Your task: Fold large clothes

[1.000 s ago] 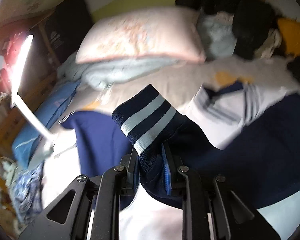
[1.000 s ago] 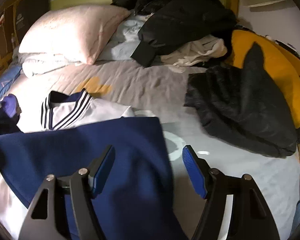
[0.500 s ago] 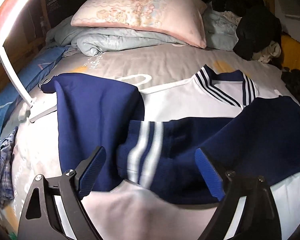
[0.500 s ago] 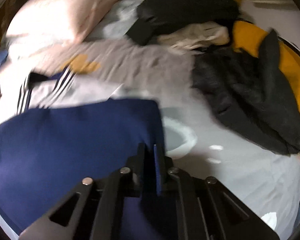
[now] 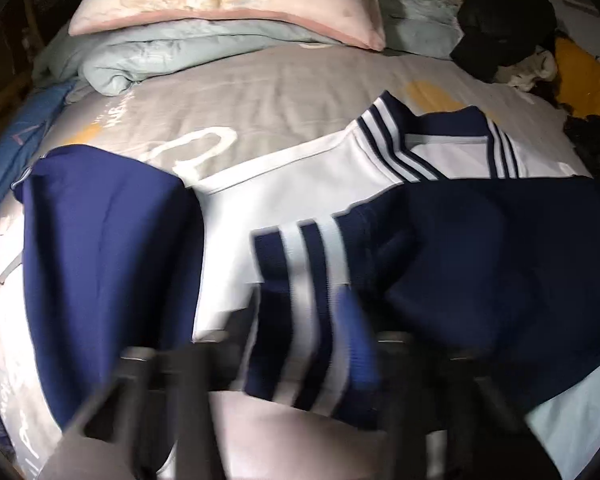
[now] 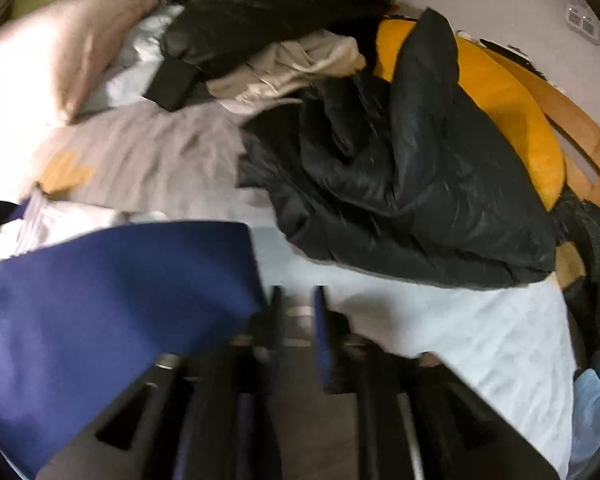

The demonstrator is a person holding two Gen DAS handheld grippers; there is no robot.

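Two sleeves are the story right now, and you're mid-fold on the navy-and-white sports jacket with striped collar (image 5: 340, 184), which lies spread across the middle of the grey-sheeted bed (image 5: 260, 92), collar pointing toward the pillow end.

Your left tongs (image 5: 300, 320) are badly blurred, but the blue pads seem to sit on either side of the navy cuff with two white stripes (image 5: 304, 264), so my read is they're pinching that cuff; I can't call it for certain. That sleeve lies folded across the white chest panel. The other navy sleeve (image 5: 108, 260) runs down the bed's left side, flat and loose.

Over in the right wrist view, your right tongs (image 6: 296, 320) show their fingers drawn near together with a narrow slit between them. Nothing sits in that slit; the navy panel of jacket fabric (image 6: 112, 292) lies just beside the left finger, maybe brushing it, not clamped.

Judging the step: sleeves are coming inward, body fold not yet done. Next, you'll want that striped cuff laid flat and square across the chest, then let go cleanly so it doesn't drag back. For the right side, widen the tongs and take a real bite of the navy edge. Mind the black puffer jacket (image 6: 400, 184) heaped by the bed's right edge; keep the fold clear of it.
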